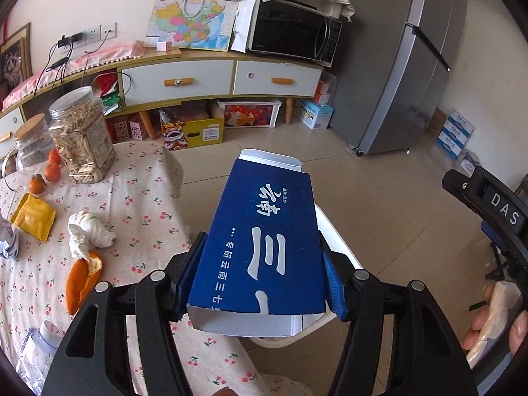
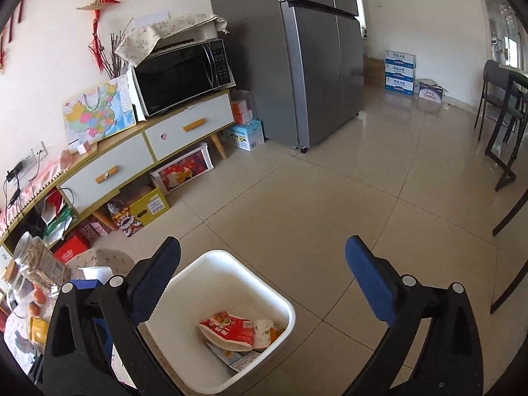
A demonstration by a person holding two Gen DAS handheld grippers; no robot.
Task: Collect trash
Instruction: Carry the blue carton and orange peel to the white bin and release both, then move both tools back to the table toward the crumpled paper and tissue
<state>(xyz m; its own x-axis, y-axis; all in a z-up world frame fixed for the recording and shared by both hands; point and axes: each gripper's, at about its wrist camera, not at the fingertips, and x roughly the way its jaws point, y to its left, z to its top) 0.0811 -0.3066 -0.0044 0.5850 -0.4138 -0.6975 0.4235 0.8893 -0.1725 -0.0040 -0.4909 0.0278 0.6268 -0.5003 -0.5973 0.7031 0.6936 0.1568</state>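
Observation:
My left gripper (image 1: 260, 270) is shut on a blue carton (image 1: 260, 241) with white Chinese lettering and holds it in the air past the table's right edge, above the white bin (image 1: 333, 241) that shows behind it. My right gripper (image 2: 264, 264) is open and empty above the white trash bin (image 2: 280, 300) on the floor. The bin holds a red snack wrapper (image 2: 227, 330) and other wrappers. On the table lie an orange peel (image 1: 81, 280), a crumpled white tissue (image 1: 87, 231) and a yellow packet (image 1: 33, 216).
The table with a cherry-print cloth (image 1: 138, 198) also carries a jar of seeds (image 1: 82, 135), a lidded glass jar (image 1: 33, 145), small oranges (image 1: 49, 171) and a plastic bottle (image 1: 39, 349). A sideboard (image 1: 198, 76), microwave (image 1: 293, 33) and fridge (image 1: 406, 59) stand behind. A dark chair (image 2: 505, 99) stands at right.

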